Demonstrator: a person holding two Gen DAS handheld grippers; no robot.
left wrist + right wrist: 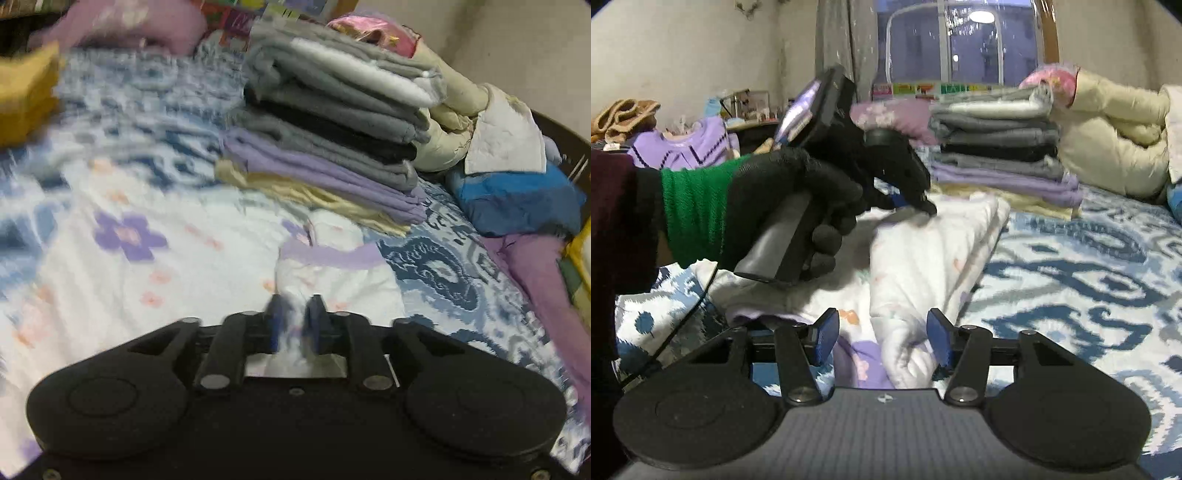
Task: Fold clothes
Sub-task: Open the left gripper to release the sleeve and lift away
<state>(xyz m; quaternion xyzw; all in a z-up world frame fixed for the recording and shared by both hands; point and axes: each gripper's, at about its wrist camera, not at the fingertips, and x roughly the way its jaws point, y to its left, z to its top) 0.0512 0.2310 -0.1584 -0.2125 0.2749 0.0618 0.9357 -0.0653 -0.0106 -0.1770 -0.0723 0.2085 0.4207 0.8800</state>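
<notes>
While the white flower-printed cotton garment (pixel 923 254) lies bunched on the blue-and-white patterned bedspread (pixel 1089 280), a fold of it is pinched in the left claw (pixel 295 321) — the right claw (pixel 882 339) is held wide around another fold. Just beyond, a stack of folded grey and lilac clothes (pixel 332 122) is seen.

Indoor artificial light, fairly dim and cool. The left wrist view is heavily motion-blurred — the stack of folded clothes (pixel 325 122) and bedspread (pixel 454 266) smear together. The right wrist view is sharper, though the gloved hand (pixel 798 206) blurs slightly. A ceiling lamp reflects in the dark window (pixel 982 16). Both views bow strongly at the edges — corners go black.
</notes>
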